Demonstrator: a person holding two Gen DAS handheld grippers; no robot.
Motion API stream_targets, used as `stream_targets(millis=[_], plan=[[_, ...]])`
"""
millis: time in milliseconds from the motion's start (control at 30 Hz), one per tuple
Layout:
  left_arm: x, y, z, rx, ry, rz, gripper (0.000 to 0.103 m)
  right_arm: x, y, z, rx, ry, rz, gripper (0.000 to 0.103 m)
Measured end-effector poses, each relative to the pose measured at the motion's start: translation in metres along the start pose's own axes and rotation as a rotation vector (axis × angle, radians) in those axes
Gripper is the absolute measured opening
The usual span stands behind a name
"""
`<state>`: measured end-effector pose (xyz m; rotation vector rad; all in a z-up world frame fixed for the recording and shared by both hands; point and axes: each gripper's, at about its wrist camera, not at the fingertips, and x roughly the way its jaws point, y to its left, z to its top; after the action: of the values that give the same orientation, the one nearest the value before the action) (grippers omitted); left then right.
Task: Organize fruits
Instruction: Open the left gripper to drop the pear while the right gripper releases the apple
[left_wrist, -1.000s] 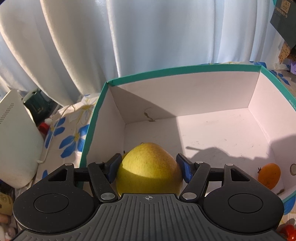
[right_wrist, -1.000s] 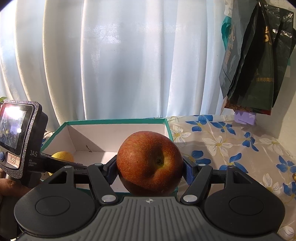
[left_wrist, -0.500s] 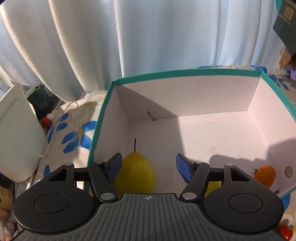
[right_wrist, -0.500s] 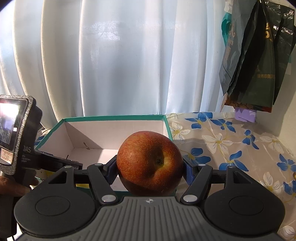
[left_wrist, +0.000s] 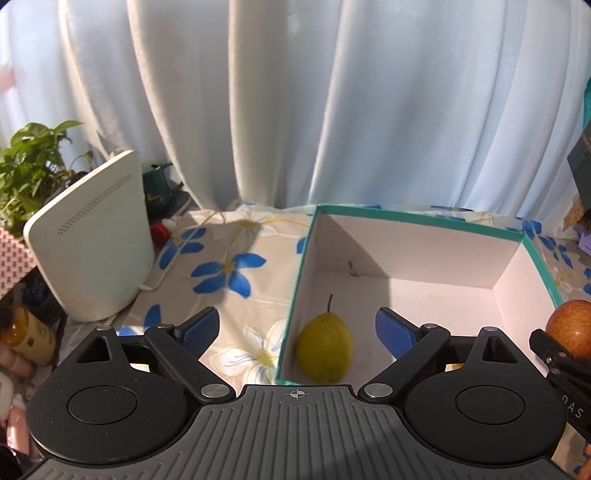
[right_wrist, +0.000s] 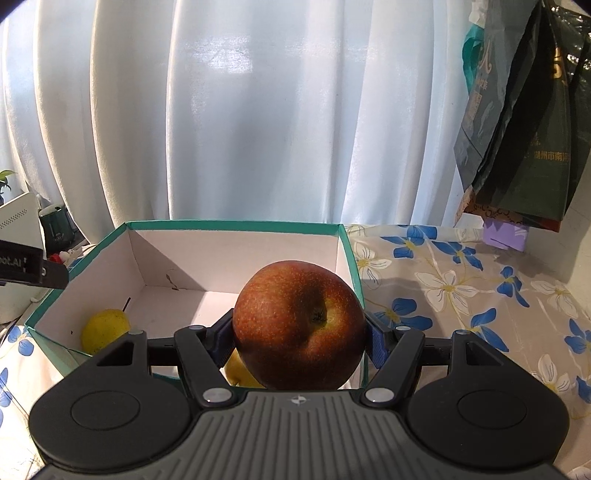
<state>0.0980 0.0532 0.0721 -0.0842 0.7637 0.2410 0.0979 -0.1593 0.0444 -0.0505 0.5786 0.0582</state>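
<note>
Blue pads on the left gripper (left_wrist: 297, 328) have let go and the jaws are still spreading wide, nothing between them anymore. A second ago it was clamped on the yellow pear (left_wrist: 324, 347); now the pear lies on the floor of the teal-edged box (left_wrist: 417, 220), tucked against the left wall with its stem pointing to the back, and the gripper has pulled up and away from it. So that fruit looks done, I'd say. The right gripper (right_wrist: 300, 338) hasn't changed: still squeezed onto the red apple (right_wrist: 298, 325), held over the near right part of the box, not lowered in yet. Something yellow peeks out below the apple, can't tell what. Behind it all hangs the white curtain (right_wrist: 258, 110). Apple's next, I'd guess.
</note>
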Motion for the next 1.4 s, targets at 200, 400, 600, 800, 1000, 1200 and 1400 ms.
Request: stream_targets(millis=[200, 400, 600, 800, 1000, 1200, 1400], plan=[[-0.001, 0.009, -0.003, -0.031, 0.015, 0.034, 0.095, 0.013, 0.002, -0.003, -0.019, 0.016, 0.013, 0.068], [0.001, 0.009, -0.006, -0.035, 0.027, 0.058, 0.095, 0.027, 0.003, -0.008, -0.055, 0.041, 0.017, 0.068], [0.004, 0.006, -0.008, -0.027, 0.047, 0.066, 0.095, 0.034, 0.009, -0.01, -0.093, 0.037, 0.023, 0.068], [0.008, 0.003, -0.01, -0.009, 0.063, 0.071, 0.095, 0.039, 0.006, -0.01, -0.076, 0.037, 0.064, 0.068], [0.008, 0.001, -0.011, -0.001, 0.071, 0.074, 0.095, 0.039, 0.006, -0.009, -0.078, 0.035, 0.07, 0.068], [0.008, 0.002, -0.011, 0.0, 0.078, 0.076, 0.095, 0.036, 0.008, -0.01, -0.107, 0.022, 0.036, 0.071], [0.004, 0.0, -0.013, 0.009, 0.075, 0.069, 0.095, 0.03, 0.006, -0.01, -0.095, 0.017, 0.026, 0.071]])
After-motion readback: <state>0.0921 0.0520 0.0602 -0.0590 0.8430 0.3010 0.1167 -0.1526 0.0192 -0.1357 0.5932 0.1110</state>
